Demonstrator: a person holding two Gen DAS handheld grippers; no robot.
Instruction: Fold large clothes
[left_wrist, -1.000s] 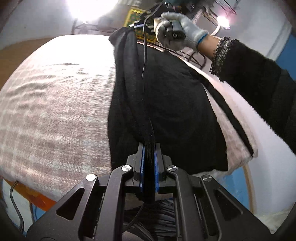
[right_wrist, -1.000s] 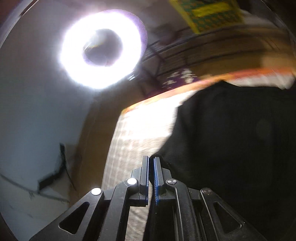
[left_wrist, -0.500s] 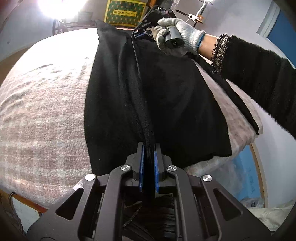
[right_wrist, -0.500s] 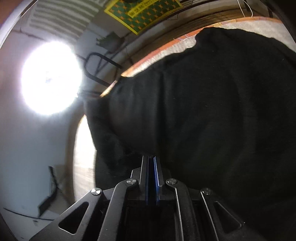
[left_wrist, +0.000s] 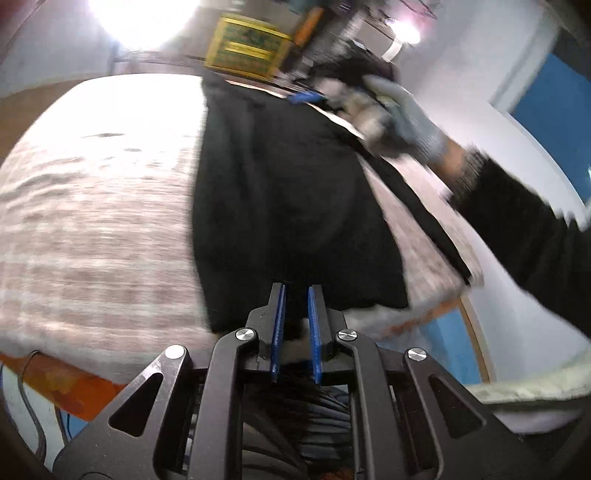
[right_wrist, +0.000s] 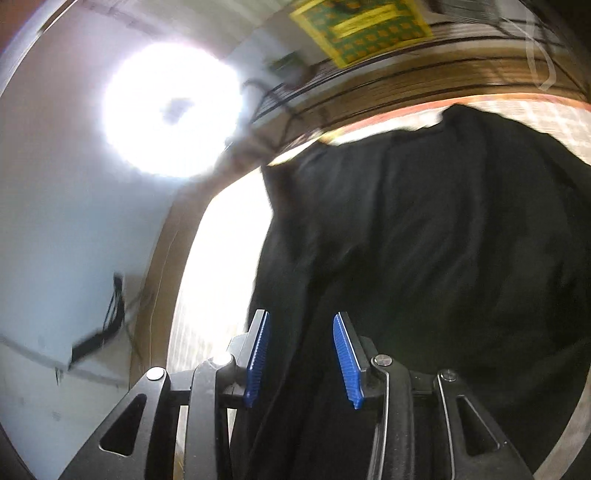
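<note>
A large black garment (left_wrist: 288, 199) lies folded lengthways on the plaid blanket (left_wrist: 92, 229) of a bed. My left gripper (left_wrist: 296, 288) hovers at the garment's near hem. Its jaws are opening, with a narrow gap between the blue pads and no cloth pinched. At the far end, a gloved hand (left_wrist: 402, 118) holds my right gripper, blurred. In the right wrist view the right gripper (right_wrist: 302, 314) is opening wide over the garment (right_wrist: 443, 258). Dark cloth lies under the gap, and the pads do not press on it.
A narrow black strip (left_wrist: 421, 210) of the garment runs along the bed's right edge. A person's dark sleeve (left_wrist: 524, 236) reaches in from the right. A bright ring lamp (right_wrist: 170, 110), a yellow-green box (left_wrist: 247, 51) and metal racks stand beyond the bed.
Both grippers were shut on the garment's raised fold and have let it go. The fold now lies flat. The right gripper has drawn away to the right.
</note>
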